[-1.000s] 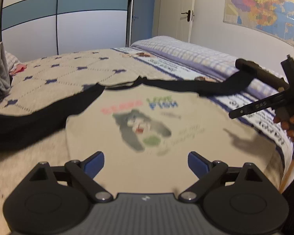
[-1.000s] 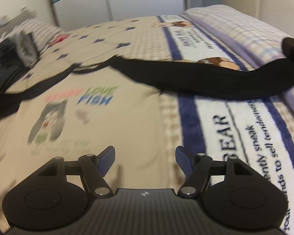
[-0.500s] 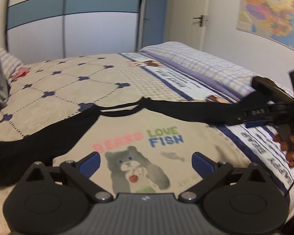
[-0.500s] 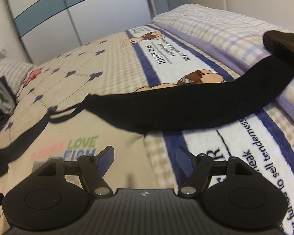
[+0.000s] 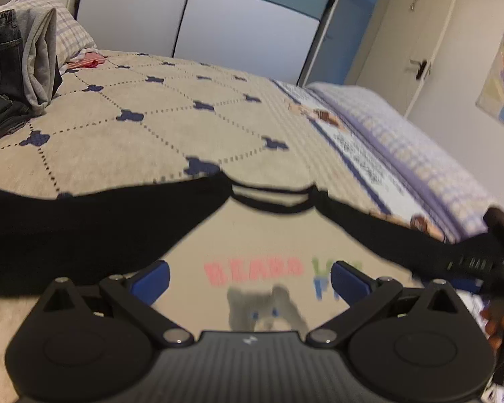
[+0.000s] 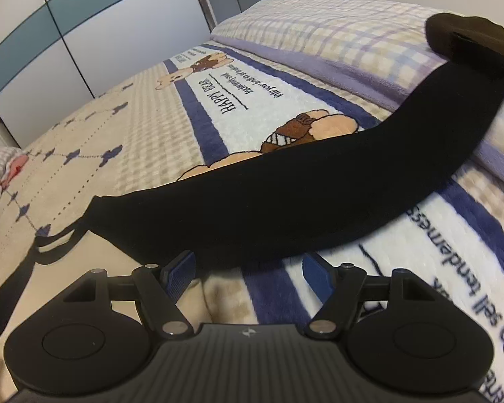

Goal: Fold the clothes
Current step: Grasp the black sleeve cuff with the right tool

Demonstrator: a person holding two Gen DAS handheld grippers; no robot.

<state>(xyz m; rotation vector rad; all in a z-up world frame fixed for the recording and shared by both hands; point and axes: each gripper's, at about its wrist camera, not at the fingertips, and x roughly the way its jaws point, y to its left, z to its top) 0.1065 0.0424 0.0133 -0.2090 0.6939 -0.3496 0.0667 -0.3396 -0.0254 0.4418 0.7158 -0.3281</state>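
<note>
Left gripper (image 5: 248, 277) spread wide, blue pads (image 5: 149, 277) clear of cloth, nothing between. Right gripper (image 6: 248, 268) open too, empty, low over the bedspread (image 6: 144, 127). Just ahead, shirt (image 5: 265, 235) lying flat, face up, collar pointing away toward the wardrobe (image 5: 191, 16). Black sleeves (image 6: 285, 198) stretched out sideways, forming the long axis across the bed

Place: a home bedroom
Bed (image 5: 171, 127): lying under a bear-print blanket (image 6: 252, 107)
Wardrobe (image 5: 218, 23): standing behind it, sliding doors
Wall map (image 5: 500, 80): hanging beside the door (image 5: 416, 40)
Folded clothes (image 5: 20, 60): sitting stacked on the bed
</note>
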